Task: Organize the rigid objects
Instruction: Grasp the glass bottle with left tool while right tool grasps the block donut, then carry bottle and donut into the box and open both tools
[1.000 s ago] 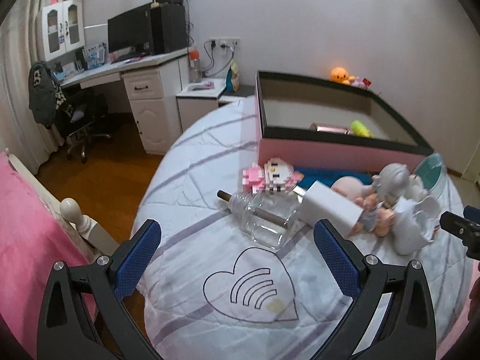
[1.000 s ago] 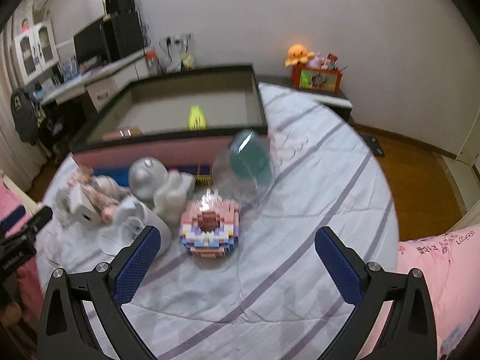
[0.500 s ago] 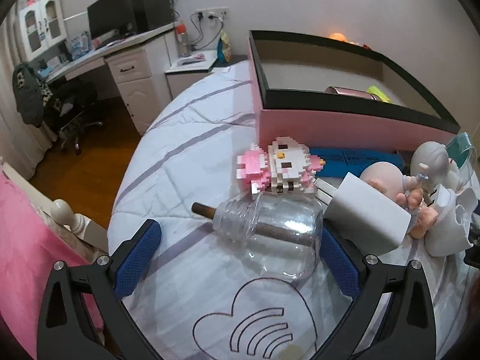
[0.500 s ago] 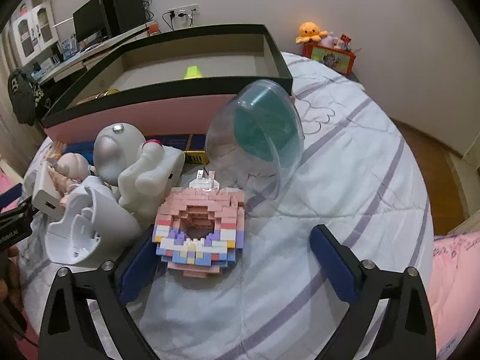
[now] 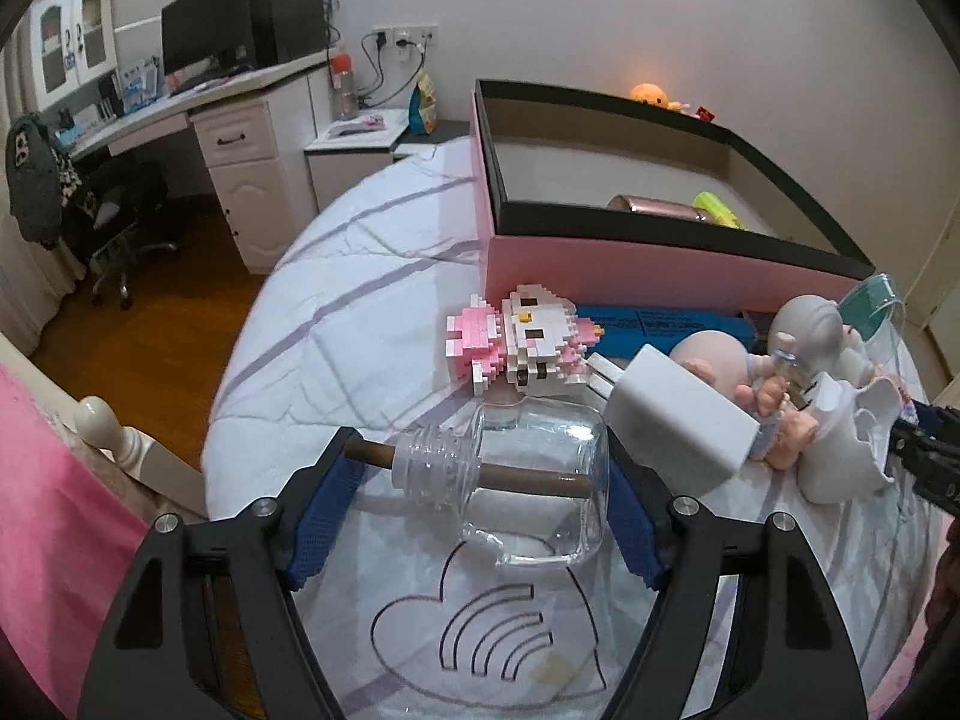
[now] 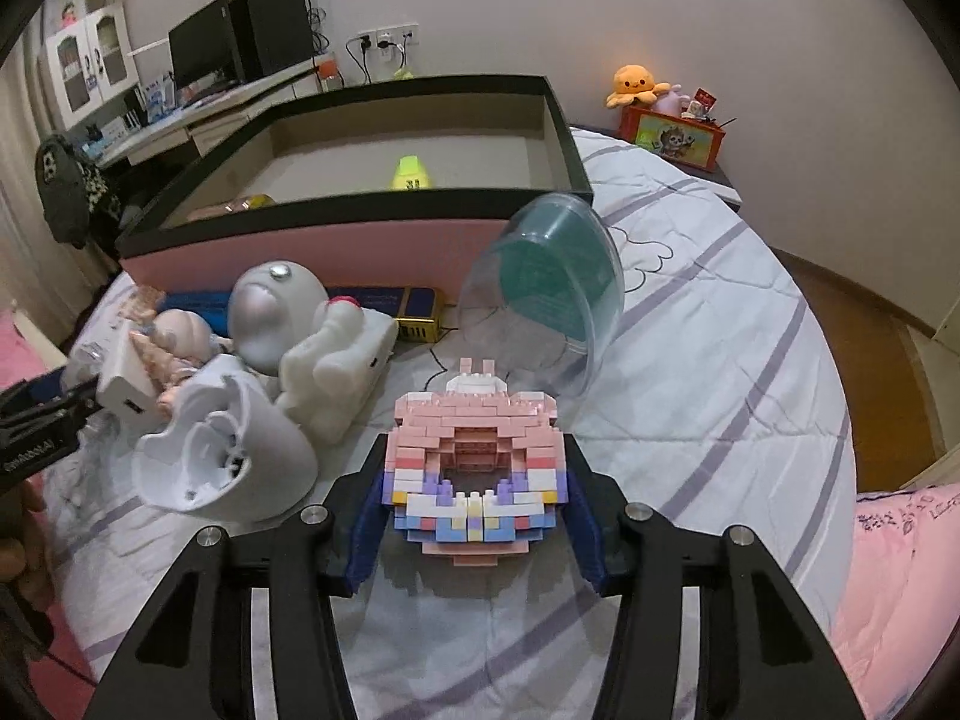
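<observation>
My left gripper (image 5: 474, 510) has closed on a clear glass bottle (image 5: 528, 486) with a brown stick through its neck, lying on the bed. My right gripper (image 6: 477, 501) has closed on a pink, white and blue brick-built ring (image 6: 474, 468). A pink box with a black rim (image 5: 648, 264) (image 6: 336, 240) stands behind, holding a rose-gold item (image 5: 654, 208) and a yellow-green item (image 6: 410, 174). A pink-and-white brick cat (image 5: 522, 342), a white charger (image 5: 678, 426), a doll (image 5: 720, 372) and a white astronaut figure (image 6: 312, 330) lie before the box.
A clear dome with a teal disc (image 6: 540, 294) leans behind the brick ring. A white broken shell piece (image 6: 222, 456) lies left of it. A blue flat box (image 5: 666, 327) lies against the pink box. A desk with monitor (image 5: 210, 60) stands beyond the bed.
Both grippers moved forward and down to their objects and closed: the left around the glass bottle, the right around the brick ring.
</observation>
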